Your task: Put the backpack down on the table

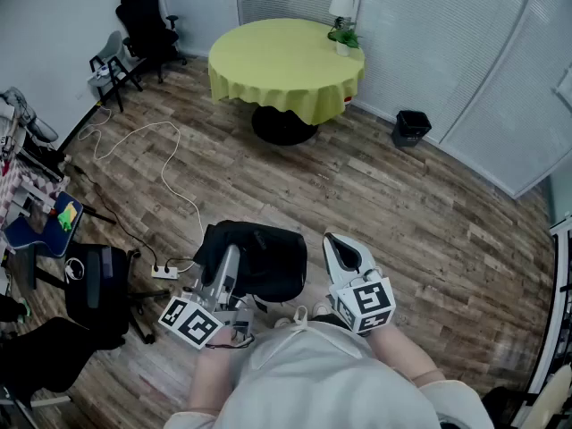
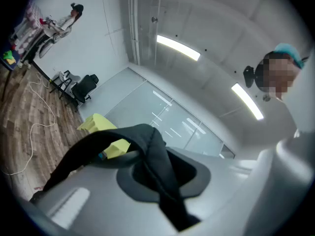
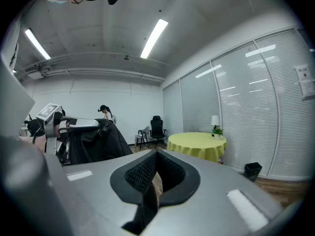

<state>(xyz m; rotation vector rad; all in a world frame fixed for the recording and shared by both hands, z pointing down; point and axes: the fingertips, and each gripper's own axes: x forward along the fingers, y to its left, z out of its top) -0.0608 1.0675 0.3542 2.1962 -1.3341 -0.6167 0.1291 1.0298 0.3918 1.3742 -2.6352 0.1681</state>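
Fingers of the left gripper [image 1: 233, 252] [image 2: 158, 180] pinch a black strap [image 2: 151, 154] of the backpack [image 1: 261, 259] [image 3: 96, 144]. The right gripper [image 1: 332, 240] [image 3: 154, 177] is pressed onto a mesh strap [image 3: 140, 174]. The backpack hangs over the wood floor [image 1: 375, 204] – well apart from the yellow-clothed round table [image 1: 284, 59] [image 3: 197, 143]. Only the right gripper view shows the backpack side-on.

Items counted: one backpack [image 1: 255, 259]; two grippers, left gripper [image 1: 234, 250] and right gripper [image 1: 332, 239]; one table [image 1: 268, 61]; one lamp [image 1: 340, 5]; one plant [image 1: 344, 38]; one bin [image 1: 410, 128]; two chairs, black chair [image 1: 147, 21] and grey chair [image 1: 112, 61]; one power strip [image 1: 164, 273].
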